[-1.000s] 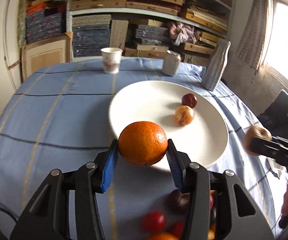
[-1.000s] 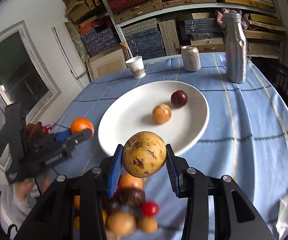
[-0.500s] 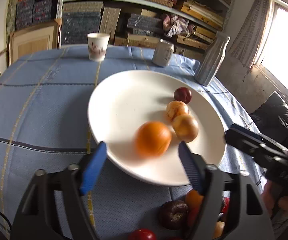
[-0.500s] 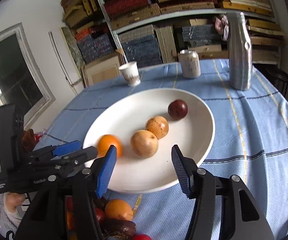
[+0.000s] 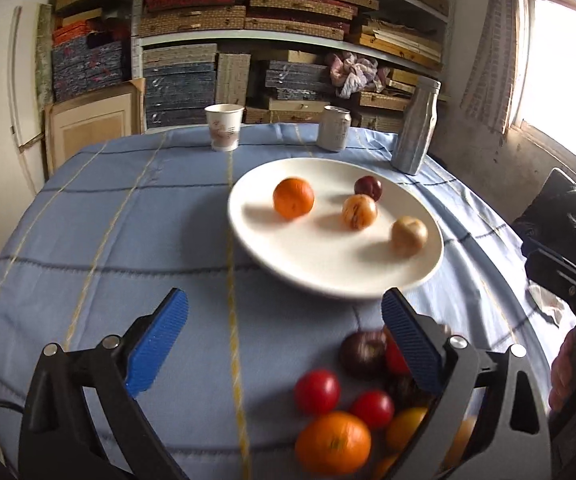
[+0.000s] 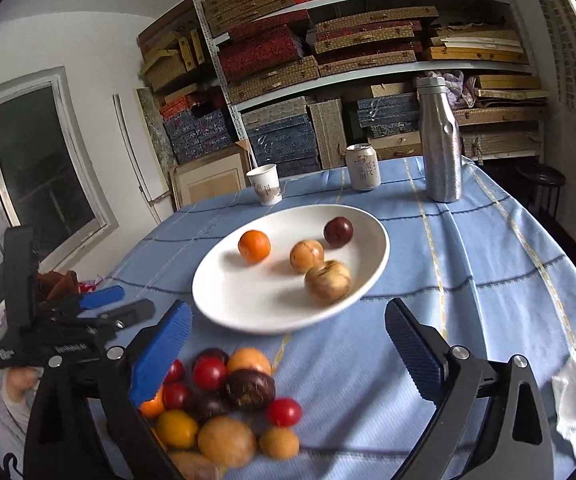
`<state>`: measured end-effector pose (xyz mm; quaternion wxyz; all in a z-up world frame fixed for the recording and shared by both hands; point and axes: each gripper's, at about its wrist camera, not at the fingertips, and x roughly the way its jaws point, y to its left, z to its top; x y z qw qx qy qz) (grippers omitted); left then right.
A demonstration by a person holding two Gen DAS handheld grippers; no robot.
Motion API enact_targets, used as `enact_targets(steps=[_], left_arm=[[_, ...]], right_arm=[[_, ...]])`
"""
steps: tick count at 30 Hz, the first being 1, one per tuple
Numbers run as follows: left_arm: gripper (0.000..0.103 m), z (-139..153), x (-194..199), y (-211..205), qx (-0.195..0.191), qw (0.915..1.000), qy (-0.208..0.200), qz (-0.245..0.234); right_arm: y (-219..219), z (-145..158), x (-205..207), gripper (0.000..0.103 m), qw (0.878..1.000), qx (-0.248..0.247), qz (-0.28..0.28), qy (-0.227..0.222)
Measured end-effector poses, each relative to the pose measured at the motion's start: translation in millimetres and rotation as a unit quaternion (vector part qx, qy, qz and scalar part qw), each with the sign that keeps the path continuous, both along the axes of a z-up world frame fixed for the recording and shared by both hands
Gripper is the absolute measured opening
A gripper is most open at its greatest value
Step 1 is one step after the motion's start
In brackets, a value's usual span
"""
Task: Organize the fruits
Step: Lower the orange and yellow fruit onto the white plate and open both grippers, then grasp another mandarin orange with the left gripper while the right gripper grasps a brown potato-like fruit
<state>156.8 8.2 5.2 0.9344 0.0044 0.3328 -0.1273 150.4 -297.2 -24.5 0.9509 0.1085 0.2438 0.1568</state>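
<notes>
A: The left hand-held gripper (image 5: 284,344) has its jaws opening, already wide, with nothing between the blue pads; only bare tabletop (image 5: 100,240) shows in the gap. The right hand-held gripper (image 6: 288,348) is likewise opening wide and holds nothing.

B: And the fruit?

A: Four pieces lie on the plate (image 6: 224,304): an orange (image 6: 254,245), a tan fruit (image 6: 306,256), a dark plum (image 6: 338,232) and a mottled yellow fruit (image 6: 327,280). The rest sit in a pile (image 6: 224,408) on the cloth, just below and in front of both grippers, short of the plate's near rim.

B: How would that pile likely handle?

A: They look light, round and smooth, so they would probably roll at a nudge. The small red ones (image 6: 284,412) look thin-skinned and soft, so a gentle squeeze seems wise. The oranges in the pile (image 5: 332,442) look firmer and more forgiving.

B: Where to take hold?

A: Probably across the widest part, pads on opposite sides, starting with pieces at the pile's edge, since the middle ones touch neighbours and a pad would likely shove those away.

B: Anything nearby to mind?

A: A cup (image 6: 266,189), a can (image 6: 363,167) and a bottle (image 6: 439,140) stand beyond the plate, well apart from the pile.
</notes>
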Motion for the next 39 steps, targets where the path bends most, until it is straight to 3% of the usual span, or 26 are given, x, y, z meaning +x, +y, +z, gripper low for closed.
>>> enact_targets(steps=[5,8,10,16,21,25,28,29,32,33,39], left_arm=[[0.095,-11.0,-33.4,21.8,-0.009,0.9998,0.012,0.012],[0.095,-21.5,-53.4,21.3,0.019,0.9997,0.011,0.009],[0.095,-26.0,-57.7,17.4,0.036,0.9992,0.013,0.007],[0.096,-27.3,-62.0,5.7,0.041,0.9988,0.012,-0.025],[0.098,-36.8,-53.2,2.5,0.053,0.9974,0.044,-0.023],[0.099,-35.2,-47.5,19.2,0.069,0.9966,0.036,0.025],[0.099,-35.0,-43.7,44.8,0.107,0.9876,0.023,0.112],[0.098,-34.0,-44.0,52.9,0.091,0.9886,0.026,0.117],[0.098,-25.1,-50.3,71.0,0.022,0.9941,0.022,0.105],[0.098,-23.8,-53.1,70.8,0.017,0.995,0.018,0.097],[0.098,-36.9,-52.1,41.3,0.068,0.9959,0.034,0.049]], right_arm=[[-4.8,-12.2,-25.9,0.099,1.0,0.021,0.007,0.007],[-9.5,-14.6,-37.8,0.099,0.999,0.039,0.012,0.009],[-13.5,-16.4,-41.6,0.099,0.999,0.052,0.01,0.011],[-16.5,-19.5,-39.3,0.099,0.998,0.064,0.006,0.025],[-14.0,-21.8,-38.9,0.099,0.998,0.061,0.009,0.03],[-16.3,-21.7,-38.9,0.099,0.998,0.063,0.003,0.03],[-17.8,-21.8,-38.5,0.099,0.997,0.065,0.0,0.03],[-18.1,-21.6,-38.4,0.099,0.997,0.065,0.0,0.029],[-18.1,-20.9,-39.2,0.099,0.998,0.065,0.0,0.026],[-18.1,-20.9,-39.1,0.099,0.998,0.065,-0.001,0.027],[-17.0,-20.1,-40.0,0.099,0.998,0.065,0.002,0.026]])
